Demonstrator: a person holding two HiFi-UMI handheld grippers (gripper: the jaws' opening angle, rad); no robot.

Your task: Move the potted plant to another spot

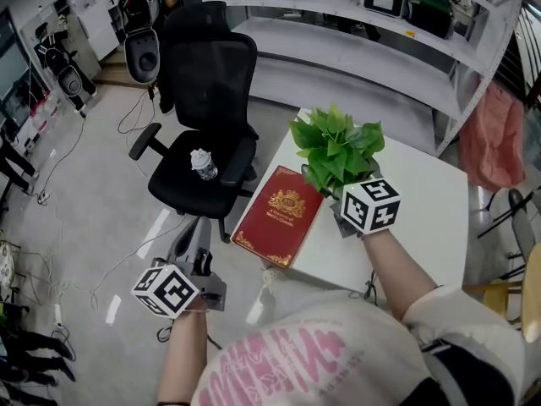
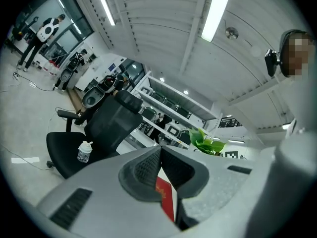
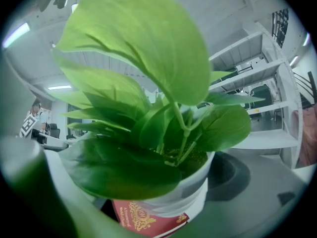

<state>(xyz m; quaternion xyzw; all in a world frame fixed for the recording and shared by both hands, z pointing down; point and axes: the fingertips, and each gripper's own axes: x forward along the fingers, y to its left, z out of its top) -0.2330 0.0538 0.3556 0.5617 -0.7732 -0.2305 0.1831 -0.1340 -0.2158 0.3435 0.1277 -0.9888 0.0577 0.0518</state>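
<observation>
The potted plant [image 1: 336, 146] has broad green leaves and a white pot [image 3: 184, 196]. My right gripper [image 1: 341, 200] is shut on the pot, one jaw on each side, over the near left part of the white table [image 1: 427, 201]. In the right gripper view the leaves [image 3: 143, 58] fill most of the picture, and the pot bottom hangs just above a red book [image 3: 142, 220]. My left gripper [image 1: 193, 242] is low over the floor to the left of the table. Its jaws [image 2: 160, 155] are shut with nothing between them.
The red book [image 1: 281, 213] with gold print lies on the table's left edge and overhangs it. A black office chair [image 1: 207, 125] stands left of the table with a small bottle [image 1: 203, 165] on its seat. White shelving [image 1: 380, 41] runs behind. Cables lie on the floor.
</observation>
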